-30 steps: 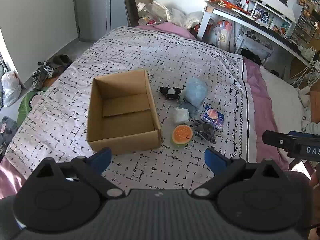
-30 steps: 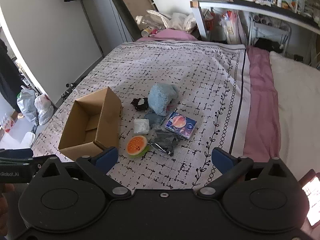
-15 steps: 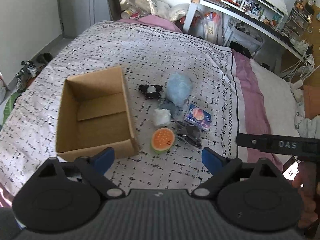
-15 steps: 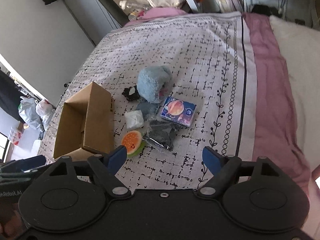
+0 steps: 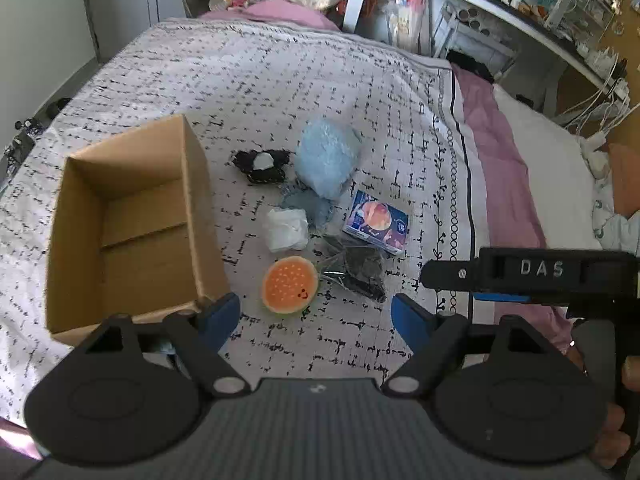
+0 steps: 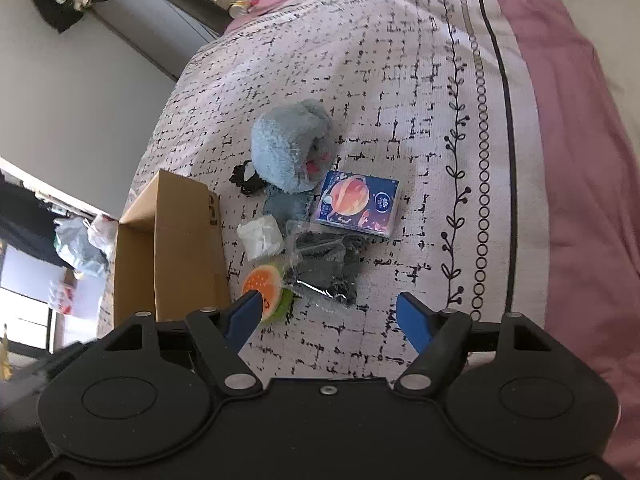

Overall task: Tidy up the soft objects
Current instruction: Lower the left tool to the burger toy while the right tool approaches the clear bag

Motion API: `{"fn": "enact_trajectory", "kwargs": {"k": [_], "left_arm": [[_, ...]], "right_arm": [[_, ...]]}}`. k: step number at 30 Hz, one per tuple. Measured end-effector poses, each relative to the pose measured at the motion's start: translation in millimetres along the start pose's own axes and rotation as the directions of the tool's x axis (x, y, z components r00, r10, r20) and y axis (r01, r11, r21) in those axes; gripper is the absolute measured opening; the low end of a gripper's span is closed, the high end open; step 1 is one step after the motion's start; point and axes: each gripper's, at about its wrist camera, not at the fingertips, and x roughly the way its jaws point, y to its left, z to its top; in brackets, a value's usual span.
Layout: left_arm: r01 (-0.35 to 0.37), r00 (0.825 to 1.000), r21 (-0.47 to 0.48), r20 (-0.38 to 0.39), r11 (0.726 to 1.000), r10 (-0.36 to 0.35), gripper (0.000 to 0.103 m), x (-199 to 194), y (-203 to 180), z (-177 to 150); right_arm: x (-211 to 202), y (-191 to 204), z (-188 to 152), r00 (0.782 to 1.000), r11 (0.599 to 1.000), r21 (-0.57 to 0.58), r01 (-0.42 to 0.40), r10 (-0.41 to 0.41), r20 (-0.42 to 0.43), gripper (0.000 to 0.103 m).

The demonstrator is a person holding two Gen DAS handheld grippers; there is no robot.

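An open empty cardboard box [image 5: 132,224] [image 6: 176,248] lies on the bed. Right of it sit a cluster of soft things: an orange burger-shaped squishy [image 5: 290,286] [image 6: 266,284], a white wad [image 5: 286,230] [image 6: 260,236], a fluffy blue plush [image 5: 328,156] [image 6: 290,148], a black item with a white centre [image 5: 262,164], a dark bagged cloth [image 5: 356,270] [image 6: 328,268] and a blue tissue pack [image 5: 376,222] [image 6: 356,202]. My left gripper [image 5: 316,316] is open and empty, just short of the burger. My right gripper [image 6: 330,318] is open and empty above the bagged cloth; it also shows in the left wrist view [image 5: 532,272].
The bed has a white black-patterned cover [image 5: 280,80] with a pink sheet [image 5: 504,168] along its right side. Cluttered white shelves [image 5: 460,4] stand beyond the bed. Grey cabinets [image 6: 160,40] and bags [image 6: 80,244] are on the left floor side.
Both grippers have moved forward and down toward the cluster of soft things, which looks larger. The right view has tilted. Nothing on the bed has moved.
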Motion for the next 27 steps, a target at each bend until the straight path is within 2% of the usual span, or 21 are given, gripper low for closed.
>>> {"fn": "enact_trajectory", "kwargs": {"k": [10, 19, 27], "left_arm": [[-0.016, 0.996, -0.040, -0.084, 0.999, 0.013, 0.070, 50.7, -6.3, 8.8], [-0.064, 0.990, -0.039, -0.132, 0.997, 0.058, 0.068, 83.5, -7.2, 13.0], [-0.080, 0.983, -0.044, -0.169, 0.996, 0.072, 0.065, 103.6, -3.6, 11.8]], "right_arm": [[34.0, -15.4, 21.9, 0.999, 0.997, 0.075, -0.020, 0.024, -0.047, 0.073], [66.7, -20.1, 31.6, 0.992, 0.993, 0.110, -0.038, 0.051, -0.115, 0.074], [94.2, -21.0, 31.5, 0.986, 0.988, 0.152, -0.033, 0.057, -0.157, 0.074]]}}
